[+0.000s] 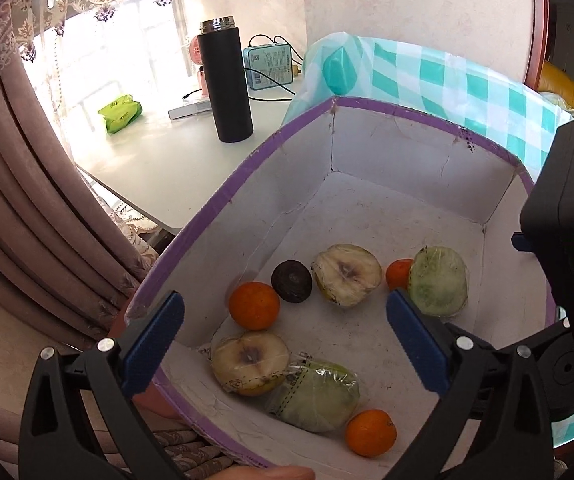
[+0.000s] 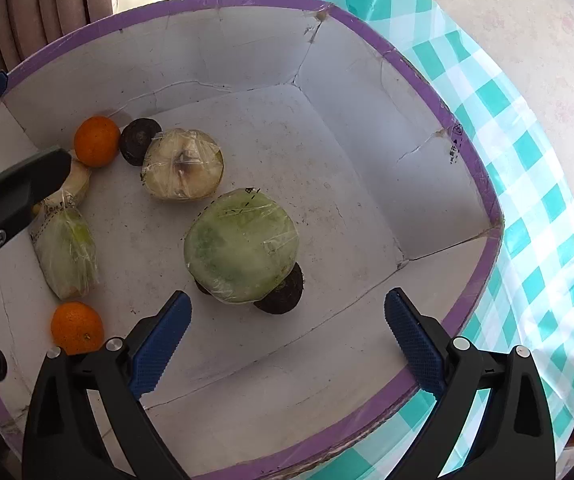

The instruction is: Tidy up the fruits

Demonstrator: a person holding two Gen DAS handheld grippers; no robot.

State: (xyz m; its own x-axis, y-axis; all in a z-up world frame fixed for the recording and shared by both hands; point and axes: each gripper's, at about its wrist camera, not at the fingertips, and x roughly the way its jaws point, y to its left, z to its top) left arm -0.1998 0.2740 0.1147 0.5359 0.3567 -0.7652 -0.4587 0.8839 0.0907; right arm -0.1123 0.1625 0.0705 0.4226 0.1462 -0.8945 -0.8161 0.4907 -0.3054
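A white box with a purple rim [image 1: 247, 168] [image 2: 467, 152] holds the fruit. On its floor lie an orange [image 1: 254, 305], a dark round fruit [image 1: 291, 281], a wrapped apple half [image 1: 346, 274] and a wrapped green piece [image 1: 439, 282]. Nearer lie a second apple half [image 1: 250, 362], another green piece [image 1: 315, 394] and another orange [image 1: 371, 432]. My left gripper [image 1: 285, 300] hangs open above them, holding nothing. My right gripper [image 2: 287, 298] is open and empty just short of the green piece [image 2: 241, 246], which rests on a dark fruit [image 2: 281, 294].
The box sits on a teal checked cloth [image 1: 447, 80]. Beyond it a white table [image 1: 159, 168] carries a black flask [image 1: 227, 80], a green packet [image 1: 121, 114] and a teal box with cables [image 1: 269, 66]. Curtains [image 1: 27, 200] hang at the left.
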